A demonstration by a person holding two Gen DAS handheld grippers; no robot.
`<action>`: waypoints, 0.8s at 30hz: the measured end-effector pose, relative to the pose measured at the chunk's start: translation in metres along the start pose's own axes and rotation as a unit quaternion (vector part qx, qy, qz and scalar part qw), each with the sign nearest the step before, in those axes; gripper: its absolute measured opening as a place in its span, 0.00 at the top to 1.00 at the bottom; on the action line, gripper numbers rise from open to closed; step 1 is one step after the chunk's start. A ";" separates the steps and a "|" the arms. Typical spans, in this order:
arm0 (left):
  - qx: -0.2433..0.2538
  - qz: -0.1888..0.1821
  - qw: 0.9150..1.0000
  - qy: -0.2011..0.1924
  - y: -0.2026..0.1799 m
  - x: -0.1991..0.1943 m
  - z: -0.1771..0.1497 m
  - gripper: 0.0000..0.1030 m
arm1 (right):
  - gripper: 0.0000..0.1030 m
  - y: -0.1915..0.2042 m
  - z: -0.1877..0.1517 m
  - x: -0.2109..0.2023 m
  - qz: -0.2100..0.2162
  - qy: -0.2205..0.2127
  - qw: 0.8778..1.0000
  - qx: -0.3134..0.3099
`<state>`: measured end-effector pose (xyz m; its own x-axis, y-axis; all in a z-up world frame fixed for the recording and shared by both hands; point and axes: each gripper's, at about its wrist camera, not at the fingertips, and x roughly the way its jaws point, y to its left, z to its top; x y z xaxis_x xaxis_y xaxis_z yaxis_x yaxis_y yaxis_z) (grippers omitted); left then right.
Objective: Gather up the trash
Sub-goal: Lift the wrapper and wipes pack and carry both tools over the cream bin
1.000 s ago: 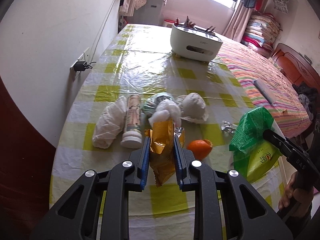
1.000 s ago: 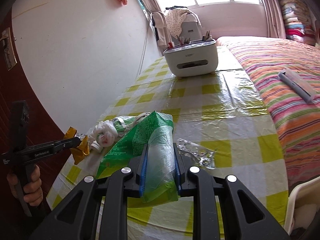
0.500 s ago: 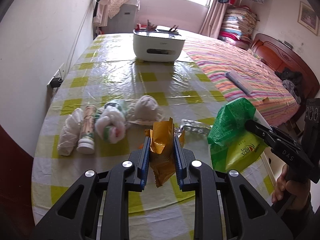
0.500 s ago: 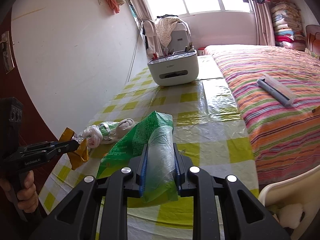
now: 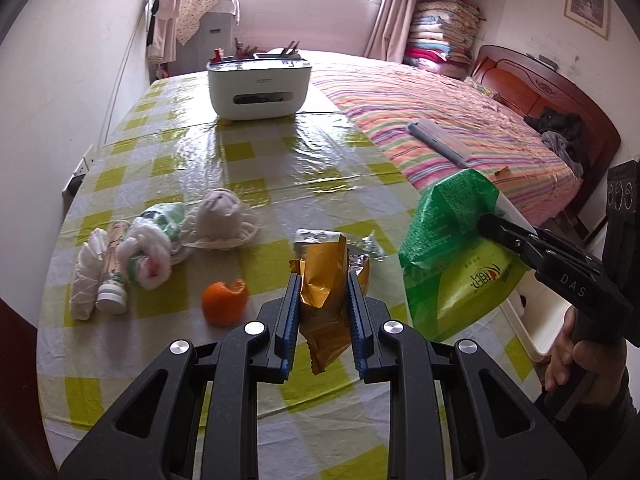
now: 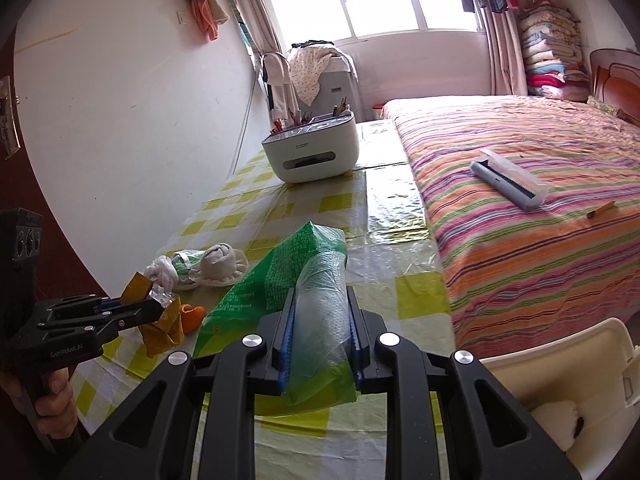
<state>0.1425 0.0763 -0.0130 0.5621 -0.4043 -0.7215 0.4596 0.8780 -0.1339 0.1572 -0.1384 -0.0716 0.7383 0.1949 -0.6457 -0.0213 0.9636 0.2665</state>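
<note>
Bin (image 6: 560, 344) lies at four o'clock off the surface (image 6: 320, 208), nearer the right gripper (image 6: 322, 320), jaws clamped on a green bag (image 6: 272, 276); the left gripper (image 5: 323, 308) pinches a gold wrapper (image 5: 324, 276).

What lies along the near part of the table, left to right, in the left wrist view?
White crumpled wrapper → upright-printed white tube → orange peel → gold foil wrapper in the left tongs → green plastic bag.
</note>
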 end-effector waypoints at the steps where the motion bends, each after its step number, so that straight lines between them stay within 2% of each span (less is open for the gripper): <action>1: 0.002 -0.003 1.000 0.000 -0.004 0.001 0.000 0.79 | 0.79 -0.002 0.000 -0.003 -0.003 -0.002 1.000 -0.001; 14: 0.044 -0.036 0.998 0.010 -0.062 0.016 -0.002 0.79 | 0.79 -0.034 -0.004 -0.030 -0.033 -0.018 0.999 0.012; 24: 0.058 -0.046 0.997 0.018 -0.091 0.027 -0.004 0.79 | 0.79 -0.057 -0.006 -0.049 -0.055 -0.029 0.998 0.018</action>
<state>0.1132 -0.0132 -0.0225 0.4900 -0.4713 -0.7334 0.5867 0.8005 -0.1225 0.1183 -0.2018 -0.0597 0.7724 0.0767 -0.6304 0.0851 0.9712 0.2224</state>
